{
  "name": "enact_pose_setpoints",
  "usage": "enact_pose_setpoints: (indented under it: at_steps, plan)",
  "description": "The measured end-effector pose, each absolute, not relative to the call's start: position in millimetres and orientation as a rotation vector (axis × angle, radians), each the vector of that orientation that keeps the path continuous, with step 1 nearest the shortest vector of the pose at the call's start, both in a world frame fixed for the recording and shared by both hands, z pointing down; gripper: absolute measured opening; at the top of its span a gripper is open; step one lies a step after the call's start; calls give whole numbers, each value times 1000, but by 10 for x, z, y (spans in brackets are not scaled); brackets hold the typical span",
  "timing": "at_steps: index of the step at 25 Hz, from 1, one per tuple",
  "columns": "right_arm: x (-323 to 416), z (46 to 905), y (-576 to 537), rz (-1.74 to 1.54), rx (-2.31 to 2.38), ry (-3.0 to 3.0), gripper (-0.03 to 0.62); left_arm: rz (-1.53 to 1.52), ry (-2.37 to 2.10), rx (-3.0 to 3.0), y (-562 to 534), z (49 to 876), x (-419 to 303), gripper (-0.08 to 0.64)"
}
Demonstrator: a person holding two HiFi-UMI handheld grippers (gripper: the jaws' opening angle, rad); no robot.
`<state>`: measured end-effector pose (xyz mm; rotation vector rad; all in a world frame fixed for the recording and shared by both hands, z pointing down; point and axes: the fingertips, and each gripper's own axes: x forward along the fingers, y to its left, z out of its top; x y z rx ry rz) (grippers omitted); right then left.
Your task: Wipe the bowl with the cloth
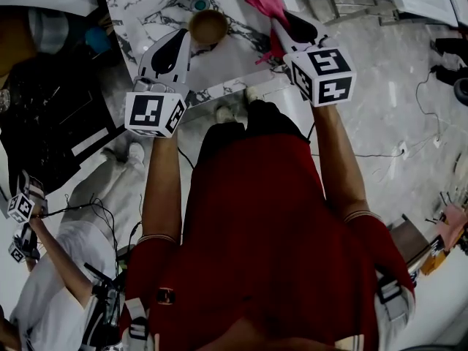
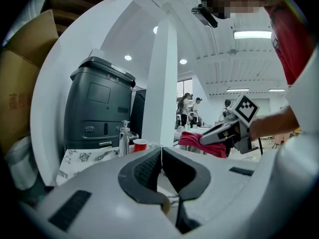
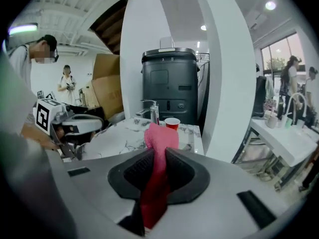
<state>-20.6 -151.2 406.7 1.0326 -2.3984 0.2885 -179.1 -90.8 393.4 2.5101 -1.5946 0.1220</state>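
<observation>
Over the veined marble counter (image 1: 139, 6), the right tongs (image 3: 158, 156) pinch a soft pink cloth (image 3: 160, 138); the left tongs (image 2: 161, 153) are pressed together near the round brown bowl (image 1: 208, 26) standing on the stone.

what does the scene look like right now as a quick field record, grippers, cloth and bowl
left gripper: jaws together, nothing between them
right gripper: shut on the pink cloth
bowl: brown, on the marble counter, just ahead of the left gripper, not held
pink cloth vs bowl: apart, to the bowl's right in the head view
wiping: not yet begun
</observation>
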Motion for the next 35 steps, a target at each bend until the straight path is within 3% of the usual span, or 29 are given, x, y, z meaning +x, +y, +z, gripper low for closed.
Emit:
enact_pose_setpoints:
  at_steps: [19,23,35]
  plan:
    - [-612,3931,-1785,334,778,-2648,66,306,-1603,2143,-1344,4834,-1949,11]
    - [-642,3923,-1832,330,748,-2672,66,328,-1564,2072,-1445,5046,-1998,57]
    - [-668,3926,-1958,329,696,-2719,66,463,-1462,1870,-1548,5722,-2122,106]
